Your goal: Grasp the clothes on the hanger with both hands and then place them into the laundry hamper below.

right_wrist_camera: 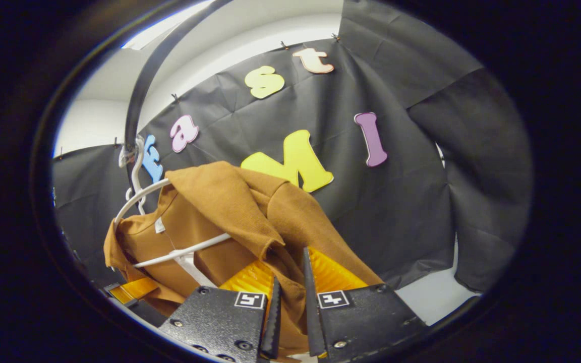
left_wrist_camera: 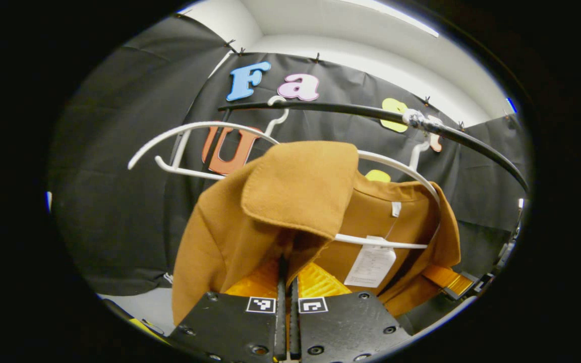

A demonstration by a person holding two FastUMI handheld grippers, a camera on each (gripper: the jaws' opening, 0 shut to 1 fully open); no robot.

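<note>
Clothes (left_wrist_camera: 290,201) hang lengthwise downward, pinched by both claws (left_wrist_camera: 286,282) (right_wrist_camera: 290,292).

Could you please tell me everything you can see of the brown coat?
The coat is tan-brown, of thick woolly-looking cloth, with a broad collar folded over and a white tag inside the neck. It still partly hangs on a white hanger under the black rail, bunched and pulled askew. The left gripper and right gripper each pinch a fold of it.
</note>
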